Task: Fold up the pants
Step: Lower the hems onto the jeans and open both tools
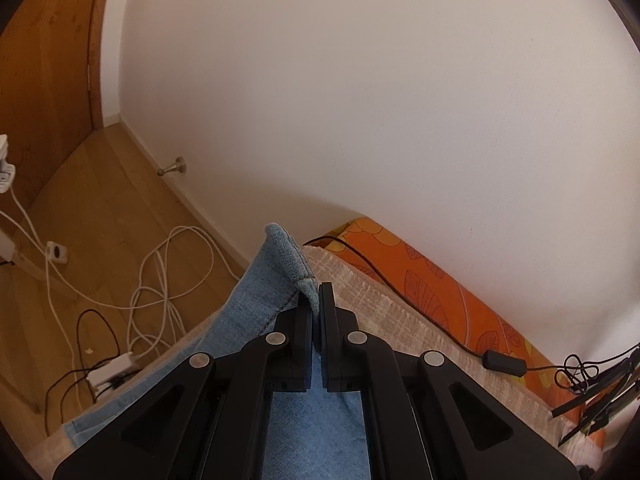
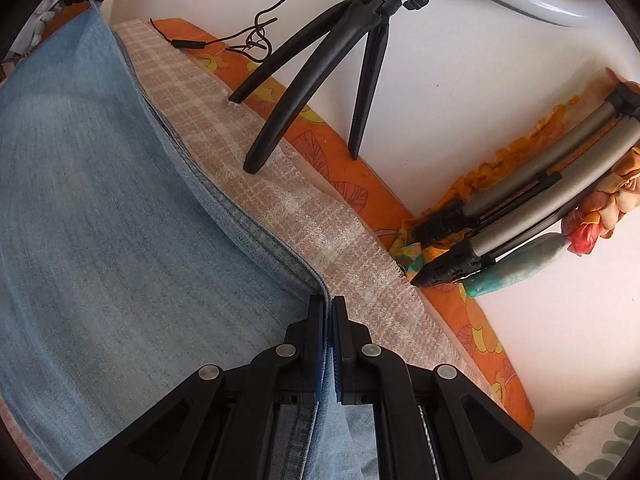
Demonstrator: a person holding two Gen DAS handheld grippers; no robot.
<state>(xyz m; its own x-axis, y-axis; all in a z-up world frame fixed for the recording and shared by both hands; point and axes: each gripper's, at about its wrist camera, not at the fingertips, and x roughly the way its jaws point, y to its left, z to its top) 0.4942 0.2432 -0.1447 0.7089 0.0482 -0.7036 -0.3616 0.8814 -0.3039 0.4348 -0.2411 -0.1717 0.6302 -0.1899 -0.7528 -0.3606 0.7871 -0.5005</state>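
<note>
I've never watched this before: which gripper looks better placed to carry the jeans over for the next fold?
Probably the left gripper. It is shut on a free corner of the jeans, lifted above the beige blanket. The right gripper pinches the long seamed edge, better suited to anchoring.

- We find no legible text, label, brand, number or sign in either wrist view.
- We note that the orange bedding (image 2: 472, 322) carries only a leaf and flower print, with no lettering.
- We record no visible tag or printed mark on the pants (image 2: 120, 200).
</note>
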